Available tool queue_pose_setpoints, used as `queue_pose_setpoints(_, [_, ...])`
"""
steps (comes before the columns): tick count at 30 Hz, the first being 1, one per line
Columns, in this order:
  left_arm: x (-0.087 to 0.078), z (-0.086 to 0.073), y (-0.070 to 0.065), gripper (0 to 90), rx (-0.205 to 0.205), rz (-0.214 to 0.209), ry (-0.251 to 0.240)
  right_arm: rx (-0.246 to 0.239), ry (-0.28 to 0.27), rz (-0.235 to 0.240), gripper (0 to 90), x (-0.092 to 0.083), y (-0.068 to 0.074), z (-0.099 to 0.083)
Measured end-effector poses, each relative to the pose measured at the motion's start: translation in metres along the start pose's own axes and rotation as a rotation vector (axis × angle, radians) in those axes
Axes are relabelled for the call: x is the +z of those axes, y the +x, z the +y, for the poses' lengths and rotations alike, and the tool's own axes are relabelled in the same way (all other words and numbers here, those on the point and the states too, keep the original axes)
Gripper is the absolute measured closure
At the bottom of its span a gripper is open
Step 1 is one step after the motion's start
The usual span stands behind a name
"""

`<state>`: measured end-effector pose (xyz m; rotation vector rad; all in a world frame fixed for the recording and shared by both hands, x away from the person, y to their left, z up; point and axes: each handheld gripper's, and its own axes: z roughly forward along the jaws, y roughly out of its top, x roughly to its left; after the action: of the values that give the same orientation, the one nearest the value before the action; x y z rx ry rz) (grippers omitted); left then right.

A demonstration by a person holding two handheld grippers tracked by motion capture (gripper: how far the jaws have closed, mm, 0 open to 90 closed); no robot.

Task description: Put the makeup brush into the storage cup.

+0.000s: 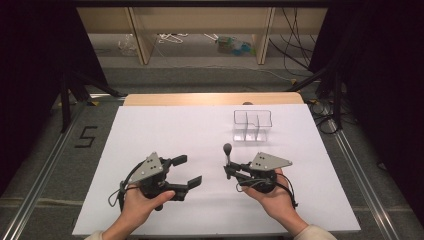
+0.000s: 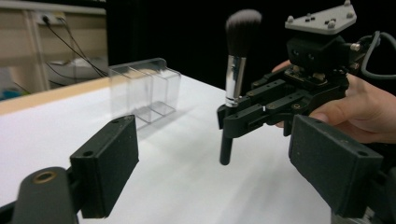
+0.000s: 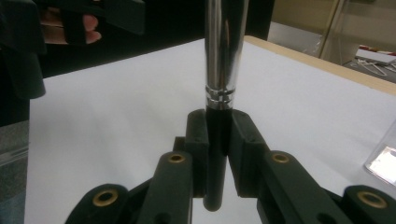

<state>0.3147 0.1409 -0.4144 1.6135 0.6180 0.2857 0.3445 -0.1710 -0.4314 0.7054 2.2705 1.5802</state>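
Note:
A makeup brush [image 1: 227, 151] with a dark bristle head, silver ferrule and black handle stands upright just above the white table sheet [image 1: 170, 130]. My right gripper [image 1: 229, 171] is shut on its black handle. In the right gripper view the two pads [image 3: 198, 140] clamp the handle below the ferrule of the brush [image 3: 222, 51]. My left gripper [image 1: 187, 172] is held to the left of the brush, open, with nothing between its jaws. In the left gripper view its pads [image 2: 109, 163] stand wide apart, facing the brush [image 2: 236, 70] and the right gripper [image 2: 240, 119].
A clear plastic organizer [image 1: 252, 125] with several compartments stands on the sheet beyond the right gripper, and appears as the clear box [image 2: 144, 91] in the left gripper view. The wooden table edge [image 1: 210, 98] runs along the far side. Metal rails flank the table.

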Motion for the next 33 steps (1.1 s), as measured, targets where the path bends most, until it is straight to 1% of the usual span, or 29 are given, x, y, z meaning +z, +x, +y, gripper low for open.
queue_pose_setpoints(1, [-0.004, 0.0, 0.0, 15.6, -0.003, 0.007, -0.006, -0.01, -0.016, -0.005, 79.6, 0.0, -0.002, 0.0])
queue_pose_setpoints(2, [-0.008, -0.001, 0.0, 15.6, 0.007, 0.007, -0.01, 0.009, -0.012, -0.001, 79.6, -0.002, -0.002, 0.0])
queue_pose_setpoints(3, [-0.012, -0.003, 0.0, 15.6, 0.009, 0.013, -0.007, 0.013, 0.0, -0.004, 79.6, -0.004, -0.003, 0.001])
queue_pose_setpoints(4, [-0.016, -0.004, 0.0, 15.6, 0.014, 0.024, -0.006, 0.011, -0.016, -0.019, 79.6, -0.004, -0.004, 0.001])
queue_pose_setpoints(5, [-0.02, -0.006, 0.0, 15.6, 0.025, 0.03, -0.004, 0.009, -0.011, -0.018, 79.6, -0.006, -0.005, 0.002])
queue_pose_setpoints(6, [-0.024, -0.007, -0.001, 15.5, 0.022, 0.044, -0.003, 0.016, -0.024, -0.014, 79.6, -0.006, -0.007, 0.002])
queue_pose_setpoints(7, [-0.027, -0.008, 0.0, 15.4, 0.032, 0.043, -0.007, 0.002, -0.022, -0.03, 79.6, -0.009, -0.009, 0.002])
queue_pose_setpoints(8, [-0.03, -0.008, 0.0, 15.4, 0.039, 0.05, -0.007, 0.012, -0.024, -0.029, 79.6, -0.009, -0.01, 0.002])
queue_pose_setpoints(9, [-0.033, -0.009, 0.0, 15.4, 0.028, 0.054, -0.011, 0.015, -0.015, -0.039, 79.6, -0.011, -0.011, 0.002])
queue_pose_setpoints(10, [-0.036, -0.009, 0.001, 15.4, 0.033, 0.057, -0.012, 0.005, -0.039, -0.045, 79.6, -0.011, -0.013, 0.002])
queue_pose_setpoints(11, [-0.038, -0.01, 0.003, 16.0, 0.034, 0.062, -0.011, 0.009, -0.03, -0.051, 79.6, -0.013, -0.014, 0.002])
queue_pose_setpoints(12, [-0.04, -0.011, 0.004, 16.4, 0.033, 0.068, -0.011, 0.025, -0.031, -0.056, 79.6, -0.014, -0.014, 0.002])
queue_pose_setpoints(13, [-0.042, -0.012, 0.005, 16.7, 0.023, 0.075, -0.011, 0.029, -0.027, -0.047, 79.6, -0.015, -0.015, 0.002])
queue_pose_setpoints(14, [-0.044, -0.013, 0.006, 16.7, 0.017, 0.082, -0.013, 0.028, -0.037, -0.059, 79.6, -0.016, -0.016, 0.002])
queue_pose_setpoints(15, [-0.045, -0.013, 0.007, 16.7, 0.017, 0.084, -0.016, 0.029, -0.034, -0.053, 79.6, -0.017, -0.016, 0.002])
queue_pose_setpoints(16, [-0.046, -0.014, 0.007, 16.6, 0.015, 0.089, -0.017, 0.025, -0.029, -0.063, 79.5, -0.019, -0.017, 0.002])
queue_pose_setpoints(17, [-0.047, -0.014, 0.008, 16.4, 0.02, 0.091, -0.019, 0.033, -0.042, -0.055, 79.6, -0.018, -0.018, 0.002])
queue_pose_setpoints(18, [-0.048, -0.014, 0.008, 16.3, 0.024, 0.095, -0.019, 0.032, -0.033, -0.056, 79.6, -0.02, -0.019, 0.002])
queue_pose_setpoints(19, [-0.049, -0.014, 0.008, 16.2, 0.031, 0.095, -0.018, 0.033, -0.037, -0.068, 79.6, -0.02, -0.02, 0.002])
queue_pose_setpoints(20, [-0.05, -0.014, 0.007, 16.1, 0.024, 0.103, -0.018, 0.022, -0.047, -0.073, 79.6, -0.02, -0.021, 0.001])
queue_pose_setpoints(21, [-0.051, -0.014, 0.008, 16.1, 0.027, 0.105, -0.021, 0.037, -0.043, -0.076, 79.6, -0.021, -0.021, 0.001])
queue_pose_setpoints(22, [-0.052, -0.014, 0.008, 16.2, 0.02, 0.111, -0.024, 0.038, -0.044, -0.079, 79.6, -0.022, -0.021, 0.001])
queue_pose_setpoints(23, [-0.052, -0.014, 0.009, 16.2, 0.026, 0.108, -0.026, 0.041, -0.047, -0.067, 79.6, -0.021, -0.022, 0.001])
queue_pose_setpoints(24, [-0.053, -0.014, 0.009, 16.2, 0.018, 0.116, -0.03, 0.041, -0.04, -0.071, 79.6, -0.023, -0.022, 0.001])
queue_pose_setpoints(27, [-0.054, -0.015, 0.009, 15.9, 0.019, 0.122, -0.037, 0.043, -0.05, -0.07, 79.6, -0.023, -0.022, 0.001])
queue_pose_setpoints(28, [-0.055, -0.015, 0.009, 15.8, 0.02, 0.124, -0.038, 0.035, -0.039, -0.078, 79.6, -0.024, -0.023, 0.001])
queue_pose_setpoints(29, [-0.055, -0.015, 0.01, 15.8, 0.02, 0.124, -0.04, 0.035, -0.039, -0.078, 79.6, -0.024, -0.023, 0.001])
queue_pose_setpoints(30, [-0.055, -0.015, 0.009, 15.7, 0.007, 0.128, -0.042, 0.036, -0.041, -0.077, 79.6, -0.024, -0.023, 0.001])
queue_pose_setpoints(33, [-0.056, -0.015, 0.011, 15.6, 0.022, 0.132, -0.045, 0.039, -0.048, -0.082, 79.5, -0.024, -0.024, 0.001])
